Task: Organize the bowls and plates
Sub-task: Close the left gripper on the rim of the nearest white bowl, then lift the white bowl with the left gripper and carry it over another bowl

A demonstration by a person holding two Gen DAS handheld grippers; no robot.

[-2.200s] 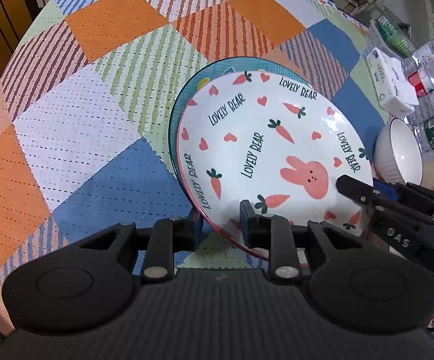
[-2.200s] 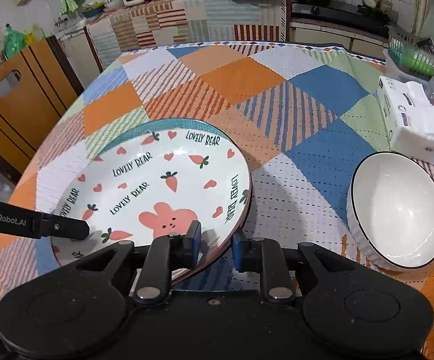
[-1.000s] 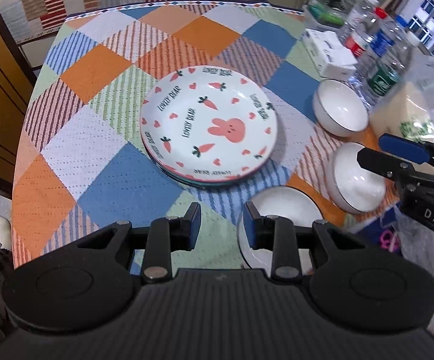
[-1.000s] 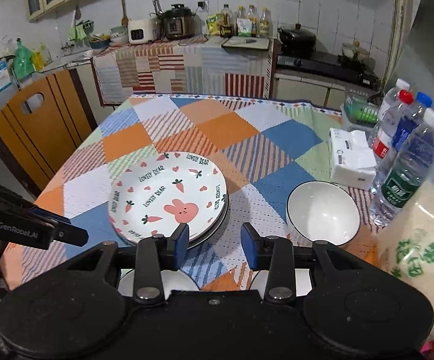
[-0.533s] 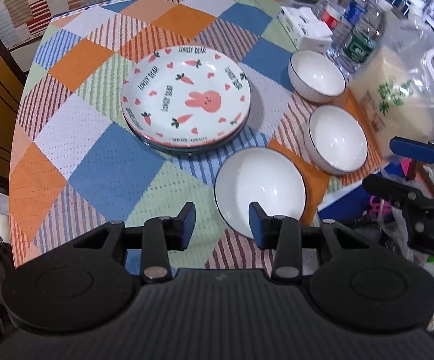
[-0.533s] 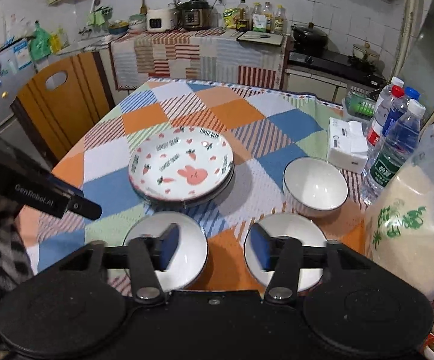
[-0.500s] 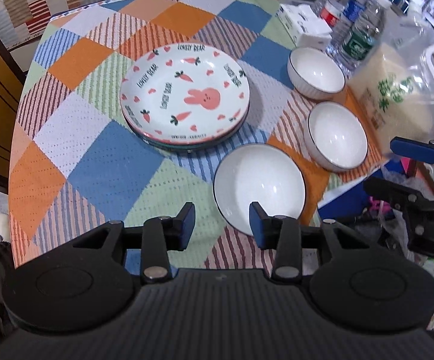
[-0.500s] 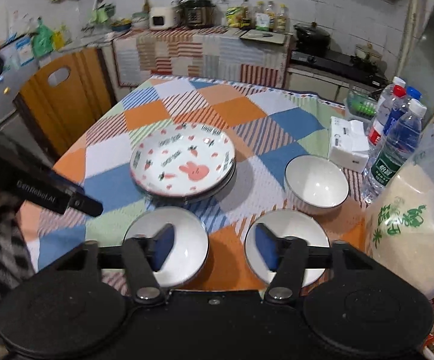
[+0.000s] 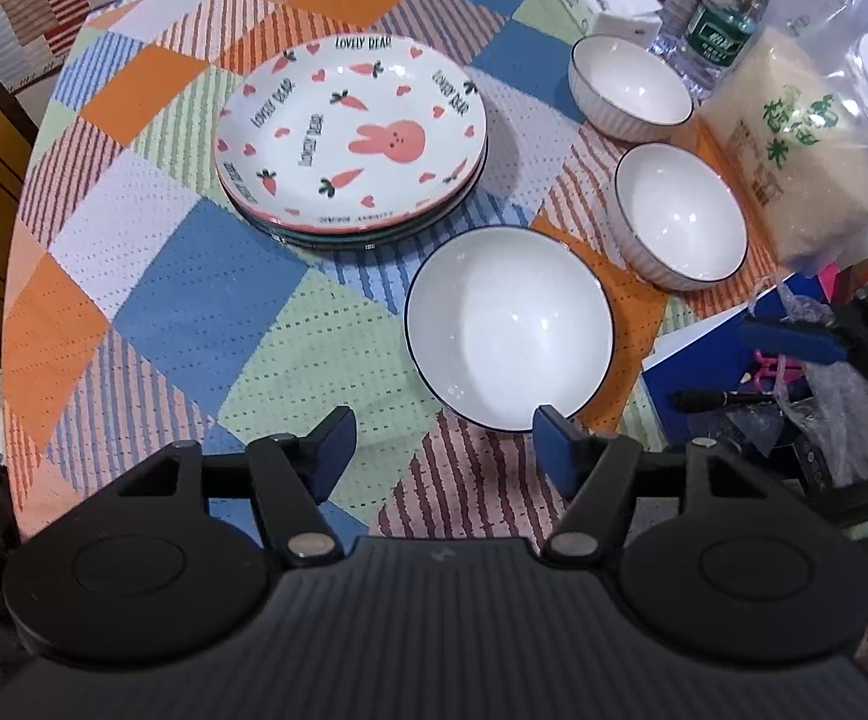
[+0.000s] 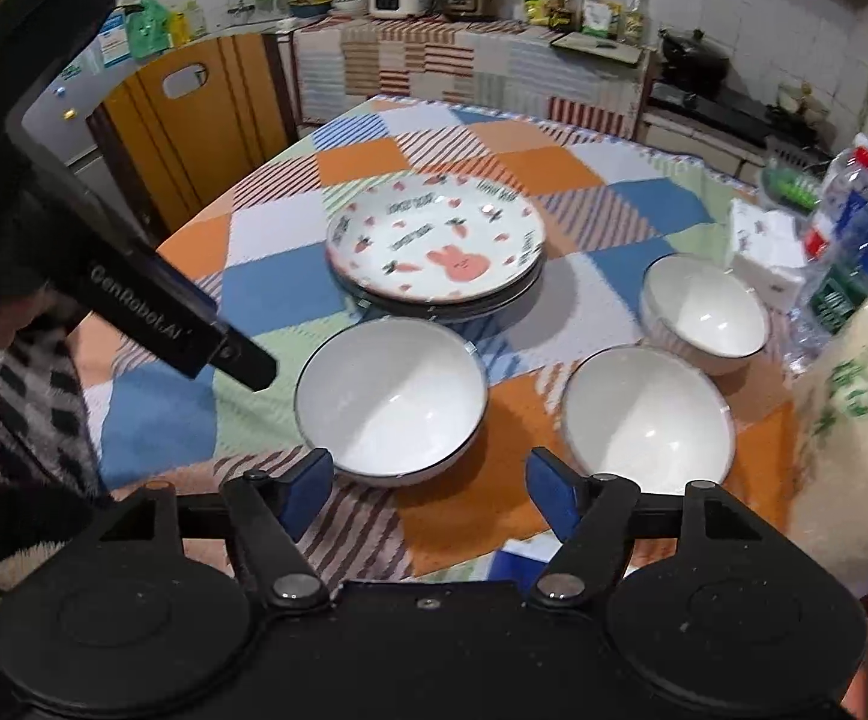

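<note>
Left wrist view: left hand-held gripper [image 9: 443, 444] hangs released, jaws wide, nothing btwn them, just short of the nearest white ceramic bowl w/ dark rim line [image 9: 509, 324]. Right hand-held gripper [image 10: 428, 495] likewise spread and empty, above the desk edge btwn that bowl and the second white ribbed bowl [image 10: 647, 414]. Third white ribbed bowl [image 9: 629, 84] sits further back near the water bottles [image 9: 716, 6]. Stack of plates, topped by white glazed rabbit-and-carrot plate [image 9: 350, 129], rests mid-desk on the patchwork checked tablecloth [image 9: 194, 312].

Handling, my guess: bowls are stiff, glazed, slick, chip-prone, moderately heavy; pinch the rim wall, one finger inside, one outside, then nest them gently.

Hard to tell: how many plates sit under the top one; only dark edges show. Right view is motion-blurred. Bag of rice [image 9: 794, 138] is cut off at frame edge.
</note>
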